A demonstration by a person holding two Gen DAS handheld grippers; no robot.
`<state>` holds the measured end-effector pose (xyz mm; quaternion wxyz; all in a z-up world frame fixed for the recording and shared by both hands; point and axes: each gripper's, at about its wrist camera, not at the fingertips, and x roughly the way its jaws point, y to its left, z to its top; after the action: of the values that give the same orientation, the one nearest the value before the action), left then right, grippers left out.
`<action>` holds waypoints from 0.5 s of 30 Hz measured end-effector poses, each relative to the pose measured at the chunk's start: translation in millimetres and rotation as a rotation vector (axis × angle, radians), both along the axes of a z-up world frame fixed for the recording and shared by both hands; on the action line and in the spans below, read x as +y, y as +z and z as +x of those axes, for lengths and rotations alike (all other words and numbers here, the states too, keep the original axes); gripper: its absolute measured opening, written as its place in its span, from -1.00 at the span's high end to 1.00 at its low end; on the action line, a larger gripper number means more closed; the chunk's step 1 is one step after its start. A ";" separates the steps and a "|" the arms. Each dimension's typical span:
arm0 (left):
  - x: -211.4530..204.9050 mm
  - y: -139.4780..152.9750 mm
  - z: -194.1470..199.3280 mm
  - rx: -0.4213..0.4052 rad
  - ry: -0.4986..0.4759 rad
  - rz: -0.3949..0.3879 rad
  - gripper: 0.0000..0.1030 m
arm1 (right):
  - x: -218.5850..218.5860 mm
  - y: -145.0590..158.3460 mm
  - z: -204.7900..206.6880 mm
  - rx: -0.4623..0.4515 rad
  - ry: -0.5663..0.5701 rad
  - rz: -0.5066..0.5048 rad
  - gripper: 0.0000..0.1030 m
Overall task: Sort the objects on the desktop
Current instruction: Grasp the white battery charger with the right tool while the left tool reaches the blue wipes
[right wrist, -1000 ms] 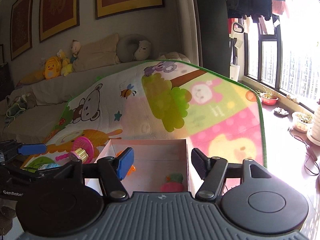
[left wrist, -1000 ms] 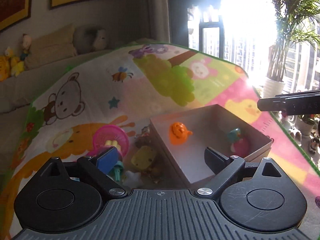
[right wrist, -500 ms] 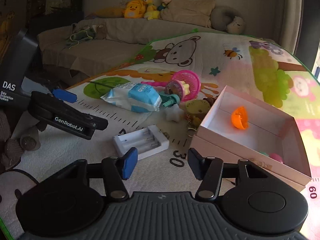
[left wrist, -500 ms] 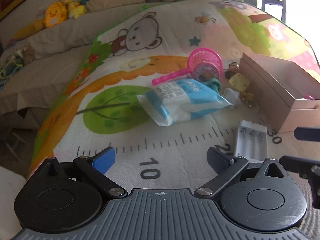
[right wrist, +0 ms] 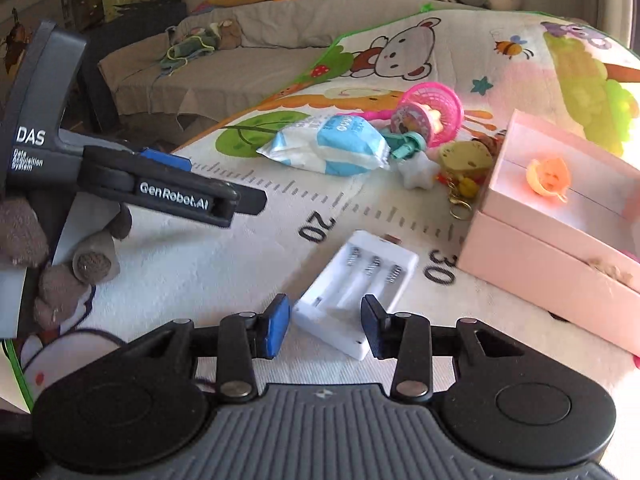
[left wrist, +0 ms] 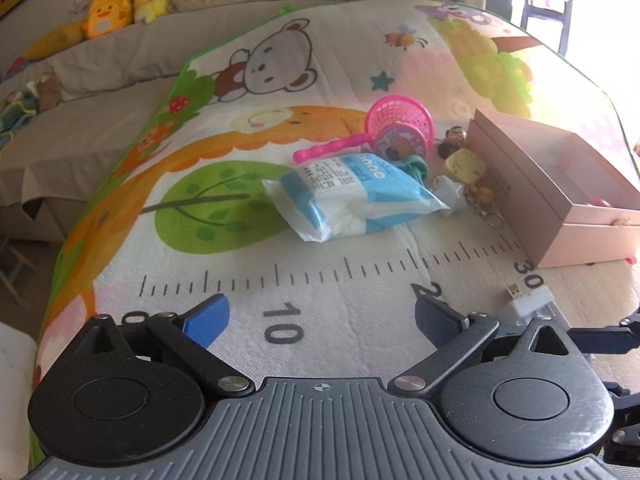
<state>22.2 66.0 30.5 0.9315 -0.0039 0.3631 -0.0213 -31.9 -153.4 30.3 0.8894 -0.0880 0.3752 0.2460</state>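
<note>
Nearest to me, my right gripper (right wrist: 324, 330) has its fingers spread on either side of the near end of the white battery charger (right wrist: 356, 290), which lies flat on the play mat (right wrist: 224, 264) by the printed "20" and "30". The blue pad (right wrist: 277, 330) and the dark pad (right wrist: 372, 332) stand just beside the case's long sides; I cannot tell whether either is touching it yet. I judge the charger to be a light, hollow, rigid plastic shell with smooth, rather slippery walls. The best hold looks to be across its narrow width at this near end, squeezing the outer walls and keeping off the springs and the small plug at the far end. Gripped off-centre like this, it may tip as it lifts.

My left gripper (left wrist: 320, 322) is spread wide and holds nothing, hovering low over the mat near the "10".

Farther out lies a blue-and-white tissue pack (left wrist: 352, 196), soft and crinkly by the look of it. Beyond it are a white star toy (right wrist: 418, 172), a yellow keychain charm (right wrist: 464, 158) and a pink toy net (left wrist: 400, 128). To the right stands the open pink box (right wrist: 532, 248) with an orange toy (right wrist: 548, 176) inside. The charger probably goes there next.
</note>
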 end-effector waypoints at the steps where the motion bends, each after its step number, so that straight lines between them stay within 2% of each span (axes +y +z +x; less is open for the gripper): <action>1: -2.7 -0.1 0.5 0.001 -0.008 -0.001 -0.98 | -10.1 0.2 -5.1 -0.004 -0.024 -0.014 0.24; 4: -13.5 -1.8 2.7 0.002 -0.036 0.005 -0.98 | -40.9 0.4 -15.5 -0.019 -0.117 -0.047 0.23; 7: -22.4 -2.9 5.5 -0.015 -0.070 0.028 -0.98 | -73.5 0.5 -18.8 -0.036 -0.258 -0.061 0.13; 10: -30.1 -0.2 11.5 -0.085 -0.116 0.106 -0.98 | -102.0 3.8 -20.0 -0.028 -0.365 0.029 -0.08; 13: -35.3 4.7 32.5 -0.183 -0.164 0.222 -0.99 | -121.9 5.0 -20.7 -0.049 -0.446 0.106 -0.26; 15: -34.3 5.9 53.0 -0.205 -0.191 0.246 -0.99 | -129.8 3.6 -20.3 -0.058 -0.483 0.144 -0.34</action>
<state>75.3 31.6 36.5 0.9508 0.1465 0.2651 -0.0653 -52.2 -283.2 33.9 0.9367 0.0608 0.3411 0.0500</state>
